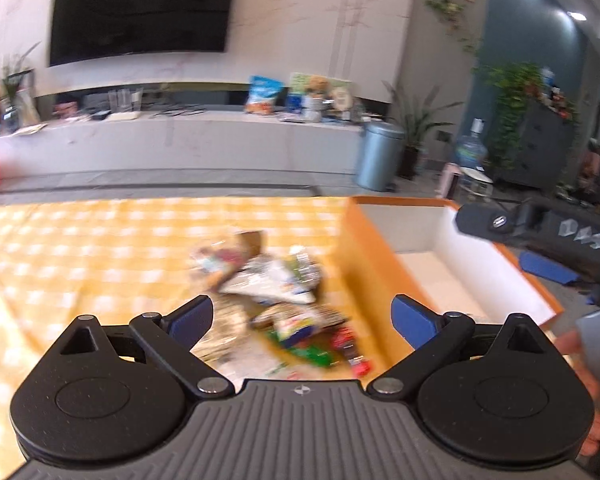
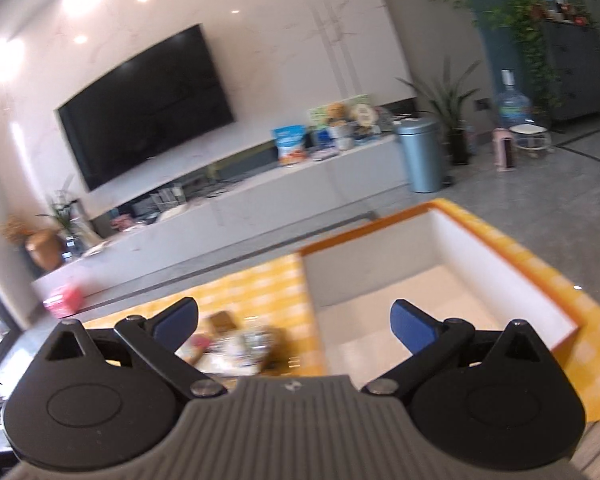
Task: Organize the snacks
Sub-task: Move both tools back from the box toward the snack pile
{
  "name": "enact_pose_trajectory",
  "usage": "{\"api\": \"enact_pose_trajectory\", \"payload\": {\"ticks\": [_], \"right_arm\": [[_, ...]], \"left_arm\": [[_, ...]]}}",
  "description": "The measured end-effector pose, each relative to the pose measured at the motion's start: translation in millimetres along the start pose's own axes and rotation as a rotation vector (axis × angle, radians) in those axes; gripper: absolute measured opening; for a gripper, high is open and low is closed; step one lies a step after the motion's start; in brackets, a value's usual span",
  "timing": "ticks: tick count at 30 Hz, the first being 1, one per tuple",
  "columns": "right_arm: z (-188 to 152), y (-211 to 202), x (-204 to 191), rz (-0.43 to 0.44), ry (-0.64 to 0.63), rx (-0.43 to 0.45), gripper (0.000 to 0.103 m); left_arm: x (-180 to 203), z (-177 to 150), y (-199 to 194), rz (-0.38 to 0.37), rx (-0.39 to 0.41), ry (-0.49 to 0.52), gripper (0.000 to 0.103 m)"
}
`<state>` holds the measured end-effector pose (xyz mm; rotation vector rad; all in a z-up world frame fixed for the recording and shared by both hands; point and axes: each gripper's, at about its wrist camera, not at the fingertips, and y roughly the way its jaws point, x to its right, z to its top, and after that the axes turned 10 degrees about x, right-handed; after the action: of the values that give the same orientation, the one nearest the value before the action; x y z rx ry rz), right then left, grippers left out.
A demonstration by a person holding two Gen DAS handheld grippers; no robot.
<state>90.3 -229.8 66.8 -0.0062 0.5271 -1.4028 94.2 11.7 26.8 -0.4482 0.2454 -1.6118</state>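
On the yellow checked surface (image 1: 80, 248) we saw the snack pile (image 1: 276, 288) lying just left of the orange box (image 1: 368, 264). Left gripper (image 1: 302, 316) and right gripper (image 2: 294, 320) both had jaws wide apart, gripping nothing.

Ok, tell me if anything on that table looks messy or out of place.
The snack packets lie in a loose, overlapping heap on the yellow checked tablecloth, beside the orange box rather than in it. What shows of the box's white inside looks bare. Both grippers, left and right, are open and hold nothing.
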Motion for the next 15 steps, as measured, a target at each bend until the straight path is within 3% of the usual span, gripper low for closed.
{"api": "enact_pose_trajectory", "payload": {"ticks": [6, 11, 15], "right_arm": [[-20, -15, -47, 0.108, -0.001, 0.013, 0.100], [-47, -3, -70, 0.112, -0.037, 0.014, 0.100], [-72, 18, -69, 0.104, -0.077, -0.062, 0.100]], "left_arm": [[-34, -13, -7, 0.095, -0.018, -0.017, 0.103], [-57, -22, -4, 0.140, -0.020, -0.030, 0.103], [-75, -33, 3, 0.191, -0.023, -0.050, 0.103]]}}
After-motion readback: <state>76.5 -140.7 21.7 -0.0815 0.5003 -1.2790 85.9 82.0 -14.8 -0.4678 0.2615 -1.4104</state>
